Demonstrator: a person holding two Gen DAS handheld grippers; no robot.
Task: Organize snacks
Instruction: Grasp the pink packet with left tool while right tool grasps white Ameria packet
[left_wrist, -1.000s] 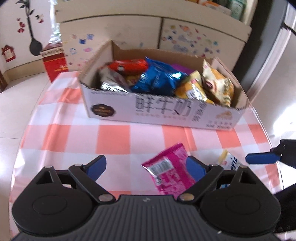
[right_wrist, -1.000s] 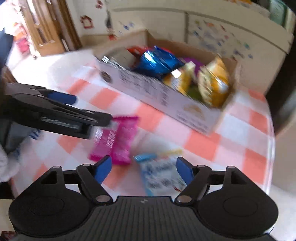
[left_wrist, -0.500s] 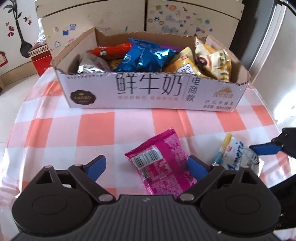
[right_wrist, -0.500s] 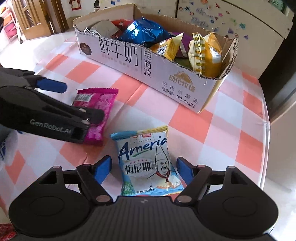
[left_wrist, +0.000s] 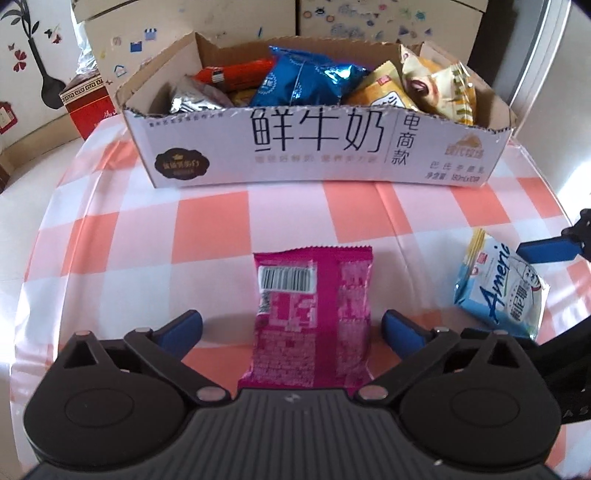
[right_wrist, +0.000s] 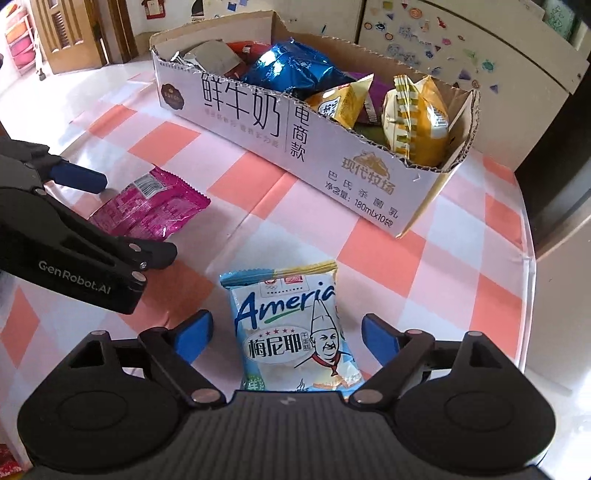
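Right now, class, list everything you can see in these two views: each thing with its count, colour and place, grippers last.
Cardboard box: one, white-fronted, far side of table.
Snack packets in box: several, blue, yellow, red, silver.
Magenta foil packet: one, flat on cloth, between left gripper's fingers.
Light blue biscuit packet: one, flat on cloth, between right gripper's fingers.
Checked tablecloth: one, orange and white.
Red carton: one, beyond table.
Left gripper: black, blue pads, open.
Right gripper: same, open.

Centre: magenta foil snack packet (left_wrist: 312, 317) with white barcode. Right: pale blue and white snack bag (left_wrist: 498, 288). Beneath: orange, pink and white checked tablecloth (left_wrist: 214, 229). Top: white-fronted cardboard box (left_wrist: 317, 147) with black lettering.
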